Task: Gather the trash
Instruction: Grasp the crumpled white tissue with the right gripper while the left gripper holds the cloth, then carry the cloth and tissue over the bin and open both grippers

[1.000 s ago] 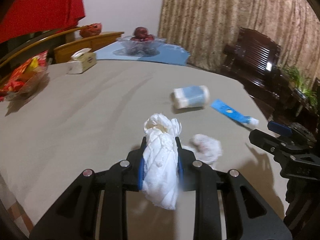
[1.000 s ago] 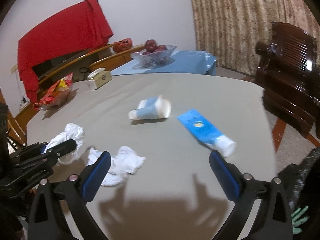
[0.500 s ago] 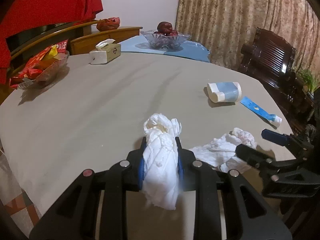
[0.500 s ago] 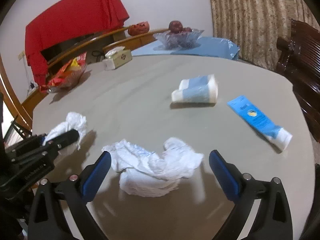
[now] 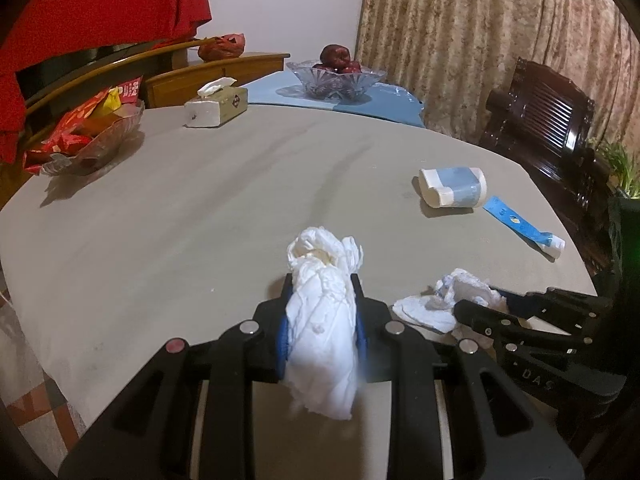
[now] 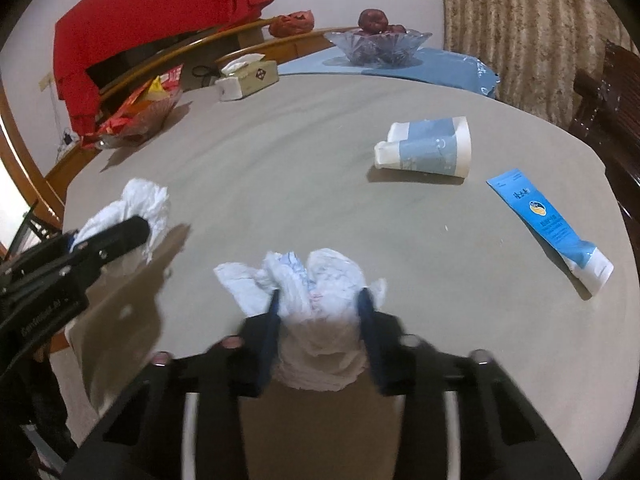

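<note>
Tissue (image 6: 320,320) now sits between my right gripper's (image 6: 320,312) pads; a second ago those jaws stood wide over the table with the wad lying loose ahead of them, and now they are closing on it, the paper bunched up and pressed from both sides. My left gripper (image 5: 320,320) has not changed: it stays clamped on the first wad (image 5: 322,320), which sticks up past the fingertips and hangs out below them. In the left view my right gripper shows low at the right, down at the table edge with its tissue spilling out in front.

I judge that this makes two pieces of trash in hand, and both hands full. Nothing in view looks like a bin, so I cannot tell where these go. Still lying on the table (image 5: 200,208) are a crushed cup (image 6: 428,148), white and blue, on its side near the middle right, and a blue tube (image 6: 548,224) just beyond it toward the right edge, the two near each other but apart.

The table is round under a plain grey cloth with a few creases. At its far side stand a tissue box (image 5: 216,106), a glass dish of red snack packets (image 5: 88,132) and a fruit bowl (image 5: 336,76) on a blue mat. A red cloth hangs at the left, a patterned curtain behind, and a dark wooden chair (image 5: 548,120) at the right.
</note>
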`<state>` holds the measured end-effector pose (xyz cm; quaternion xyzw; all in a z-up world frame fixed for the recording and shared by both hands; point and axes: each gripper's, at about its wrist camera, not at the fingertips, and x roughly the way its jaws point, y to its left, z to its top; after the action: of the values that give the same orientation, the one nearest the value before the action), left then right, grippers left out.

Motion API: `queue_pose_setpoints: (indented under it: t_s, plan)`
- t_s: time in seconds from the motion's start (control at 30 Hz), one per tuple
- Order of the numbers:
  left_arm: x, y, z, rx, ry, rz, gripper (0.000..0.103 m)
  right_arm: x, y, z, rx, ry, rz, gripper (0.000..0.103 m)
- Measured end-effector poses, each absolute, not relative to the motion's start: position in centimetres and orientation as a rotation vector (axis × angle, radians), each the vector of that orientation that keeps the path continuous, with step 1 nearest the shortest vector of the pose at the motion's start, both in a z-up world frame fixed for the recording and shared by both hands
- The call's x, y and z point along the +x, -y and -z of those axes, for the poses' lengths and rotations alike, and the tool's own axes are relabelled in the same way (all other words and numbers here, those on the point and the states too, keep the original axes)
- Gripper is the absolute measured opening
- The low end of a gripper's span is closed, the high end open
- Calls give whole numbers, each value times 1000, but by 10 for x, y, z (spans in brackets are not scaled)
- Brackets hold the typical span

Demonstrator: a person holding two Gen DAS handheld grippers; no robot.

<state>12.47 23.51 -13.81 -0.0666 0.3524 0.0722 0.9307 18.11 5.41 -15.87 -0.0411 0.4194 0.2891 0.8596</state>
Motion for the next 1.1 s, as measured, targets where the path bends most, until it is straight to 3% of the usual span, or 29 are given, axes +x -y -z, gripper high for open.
queue_pose_setpoints:
  t_s: [0.53, 1.1]
  plan:
    - [126, -160, 105, -87, -669, -30, 24, 162, 27, 94, 8, -735, -532, 23]
    - [134, -4, 62, -43, -583, 268, 24, 121, 178, 37, 109, -588, -274, 23]
